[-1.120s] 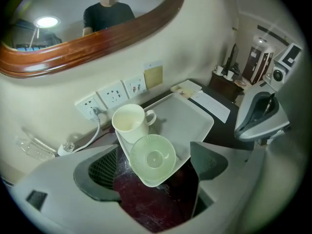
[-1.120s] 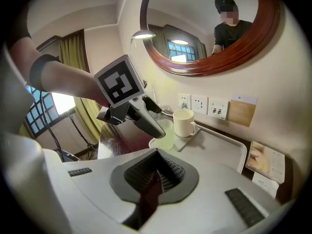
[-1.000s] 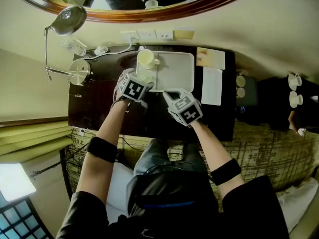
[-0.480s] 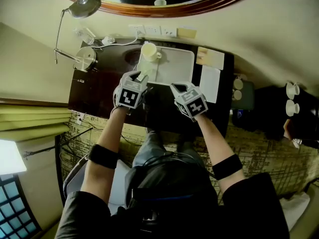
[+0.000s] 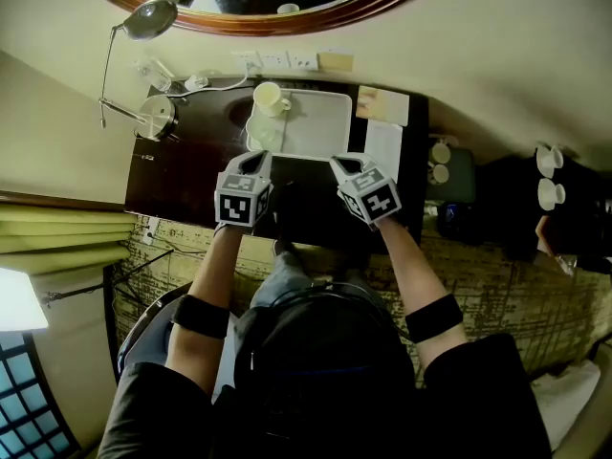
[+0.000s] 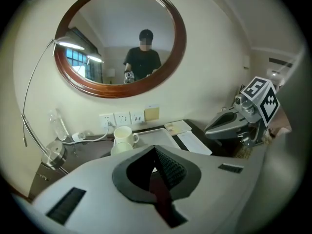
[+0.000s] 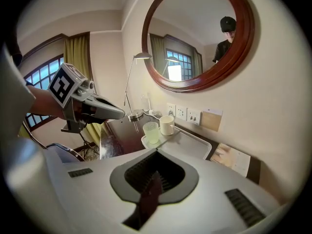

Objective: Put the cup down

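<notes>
**A:** Where is the cup sitting right now?

**B:** The pale green cup (image 5: 260, 134) is standing upright on the near left corner of the white tray (image 5: 330, 127). It is sitting just beside the white mug (image 5: 269, 97), which is a little closer to the wall. Nothing is touching it.

**A:** So the putting-down is looking finished?

**B:** As far as the views are showing, yes. The cup is resting on its own and neither tool is carrying anything. At a guess, all that is remaining is for the person to draw both hands clear of the dark desk (image 5: 182, 175).

**A:** What is the left gripper doing?

**B:** The left gripper (image 5: 254, 162) is hovering at the tray's near edge, close to the cup but apart from it. Its jaws have just been closing and are now meeting with nothing between them. Its own view is showing the pads together, with the cup and mug standing beyond them.

**A:** And the other one?

**B:** The right gripper (image 5: 346, 165) is hanging alongside it, near the tray's near right corner. Its jaws are pressing together and are gripping nothing either.

**A:** How is the person holding the arms?

**B:** Both forearms are reaching forward from the body, roughly parallel. The marker cubes are facing up toward the head camera. Both grippers are pointing forward and downward at the tray, with a gap of bare desk lying between them.
</notes>
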Tool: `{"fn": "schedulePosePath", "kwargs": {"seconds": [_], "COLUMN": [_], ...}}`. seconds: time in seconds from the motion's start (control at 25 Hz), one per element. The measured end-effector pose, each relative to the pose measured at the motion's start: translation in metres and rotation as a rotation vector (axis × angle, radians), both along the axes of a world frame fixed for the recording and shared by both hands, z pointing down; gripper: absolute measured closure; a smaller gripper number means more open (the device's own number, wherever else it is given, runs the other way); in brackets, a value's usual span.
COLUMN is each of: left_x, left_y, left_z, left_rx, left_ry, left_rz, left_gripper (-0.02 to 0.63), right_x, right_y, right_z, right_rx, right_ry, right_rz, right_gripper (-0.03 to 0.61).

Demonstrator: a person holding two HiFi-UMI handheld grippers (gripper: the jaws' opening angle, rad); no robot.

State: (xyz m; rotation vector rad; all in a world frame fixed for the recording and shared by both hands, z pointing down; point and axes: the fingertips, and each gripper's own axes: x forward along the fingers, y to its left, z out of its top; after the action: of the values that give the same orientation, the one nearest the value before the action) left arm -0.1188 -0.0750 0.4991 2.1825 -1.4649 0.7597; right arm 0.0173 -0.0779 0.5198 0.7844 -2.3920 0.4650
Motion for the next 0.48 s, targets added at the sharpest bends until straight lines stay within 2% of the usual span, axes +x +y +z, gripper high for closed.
{"fn": "schedulePosePath", "kwargs": {"seconds": [0.48], "left_x": [0.041], "left_y": [0.020], "left_z": [-0.010], "left_rx": [0.008], "left_ry": [0.095], "left_rz": [0.023], "left_gripper": [0.614], "right_x": [0.073], "right_y": [0.014], "right_z": [-0.009], "right_rx": [0.017], "right_ry": [0.011], "right_rz": [0.130], "right_gripper": [0.577]}}
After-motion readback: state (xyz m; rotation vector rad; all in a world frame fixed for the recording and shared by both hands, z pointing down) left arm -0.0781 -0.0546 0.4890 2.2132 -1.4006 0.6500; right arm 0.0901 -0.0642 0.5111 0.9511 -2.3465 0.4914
